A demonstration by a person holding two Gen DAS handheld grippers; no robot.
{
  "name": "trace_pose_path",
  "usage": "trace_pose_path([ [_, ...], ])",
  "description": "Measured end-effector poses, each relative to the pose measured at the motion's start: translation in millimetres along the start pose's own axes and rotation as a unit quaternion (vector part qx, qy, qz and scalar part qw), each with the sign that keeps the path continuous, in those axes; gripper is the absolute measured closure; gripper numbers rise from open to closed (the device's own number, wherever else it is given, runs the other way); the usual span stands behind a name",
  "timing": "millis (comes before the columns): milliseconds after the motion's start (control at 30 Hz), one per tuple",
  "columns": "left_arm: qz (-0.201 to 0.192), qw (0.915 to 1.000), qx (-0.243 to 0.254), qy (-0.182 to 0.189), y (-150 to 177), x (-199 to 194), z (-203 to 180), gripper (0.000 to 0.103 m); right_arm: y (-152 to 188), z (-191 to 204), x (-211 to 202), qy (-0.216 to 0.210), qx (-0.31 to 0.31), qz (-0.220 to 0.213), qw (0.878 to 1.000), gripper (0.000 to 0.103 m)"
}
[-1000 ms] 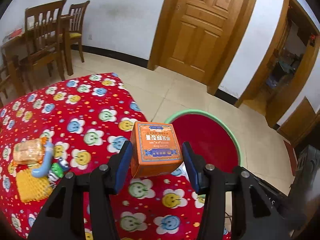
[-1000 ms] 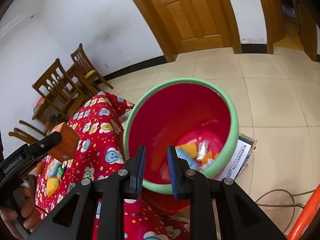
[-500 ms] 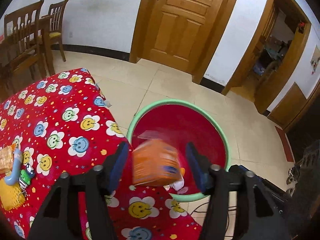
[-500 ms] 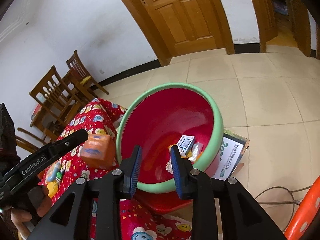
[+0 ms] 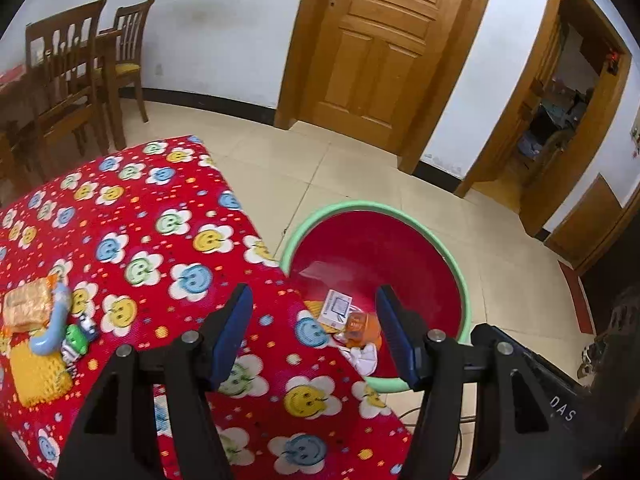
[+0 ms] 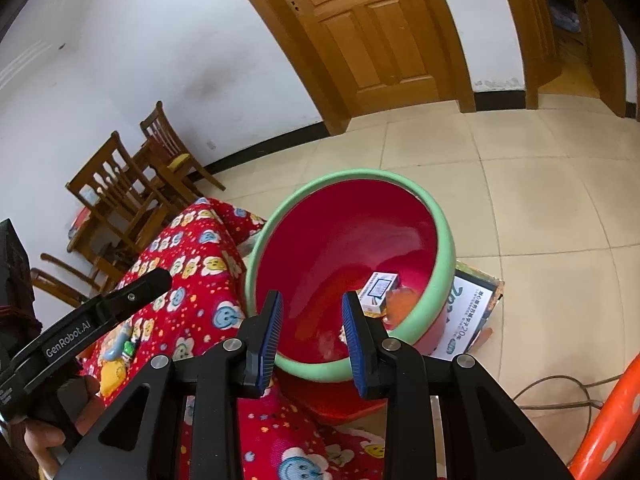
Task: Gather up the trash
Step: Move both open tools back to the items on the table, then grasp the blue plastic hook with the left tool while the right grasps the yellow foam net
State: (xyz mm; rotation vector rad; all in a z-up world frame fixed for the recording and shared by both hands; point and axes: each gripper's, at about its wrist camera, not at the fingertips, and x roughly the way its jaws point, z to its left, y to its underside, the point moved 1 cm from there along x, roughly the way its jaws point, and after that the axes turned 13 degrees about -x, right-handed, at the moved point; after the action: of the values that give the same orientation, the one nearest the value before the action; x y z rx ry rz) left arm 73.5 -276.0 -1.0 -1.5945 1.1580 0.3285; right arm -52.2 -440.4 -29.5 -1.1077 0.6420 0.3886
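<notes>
Wooden chairs (image 5: 80,76) stood against the white wall at far left. The table's red smiley-flower cloth (image 5: 160,248) carried leftover wrappers (image 5: 38,328) near its left edge. Left gripper (image 5: 314,330) hung over the cloth's corner, jaws wide apart, empty. Beside the table sat the green-rimmed red basin (image 5: 460,272) on pale floor tiles, trash boxes (image 5: 352,318) inside. Right gripper (image 6: 310,330) parted, empty. Panelled door (image 5: 380,48) behind.
</notes>
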Motion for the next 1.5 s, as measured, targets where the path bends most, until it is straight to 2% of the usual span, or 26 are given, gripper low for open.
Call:
trace_pose_path([
  [233,-0.018,0.9994,-0.010,-0.029,-1.2,-18.9,27.5,0.039,-0.6,16.6,2.2,-0.013,-0.013,0.003,1.000,0.070],
  [367,-0.030,0.9982,-0.019,-0.048,-4.5,-30.0,49.4,0.039,0.4,29.8,5.2,-0.025,-0.023,0.006,0.999,0.063],
  [633,-0.045,0.9933,-0.051,-0.093,-11.2,-42.9,101.8,0.039,1.7,49.1,10.0,-0.036,-0.040,0.010,0.999,0.063],
  [900,-0.049,0.9879,-0.082,-0.122,-10.8,-49.0,148.0,0.040,3.4,58.7,14.7,-0.039,-0.046,0.017,0.998,0.062],
  [1067,-0.039,0.9850,-0.090,-0.142,-6.6,-43.2,165.8,0.048,4.5,63.5,18.3,-0.040,-0.051,0.022,0.998,0.062],
  [1200,-0.022,0.9846,-0.097,-0.144,-2.6,-32.9,174.8,0.054,5.2,68.3,21.4,-0.042,-0.054,0.026,0.997,0.062],
  [1300,-0.012,0.9841,-0.102,-0.145,0.3,-27.0,180.3,0.064,5.9,71.8,23.1,-0.043,-0.057,0.029,0.997,0.062],
  [1367,-0.010,0.9843,-0.105,-0.142,0.9,-25.6,183.2,0.076,5.9,74.2,23.8,-0.043,-0.060,0.030,0.997,0.062],
  [1500,-0.010,0.9855,-0.111,-0.127,0.9,-27.7,187.5,0.082,5.7,78.9,24.3,-0.044,-0.064,0.031,0.996,0.062],
])
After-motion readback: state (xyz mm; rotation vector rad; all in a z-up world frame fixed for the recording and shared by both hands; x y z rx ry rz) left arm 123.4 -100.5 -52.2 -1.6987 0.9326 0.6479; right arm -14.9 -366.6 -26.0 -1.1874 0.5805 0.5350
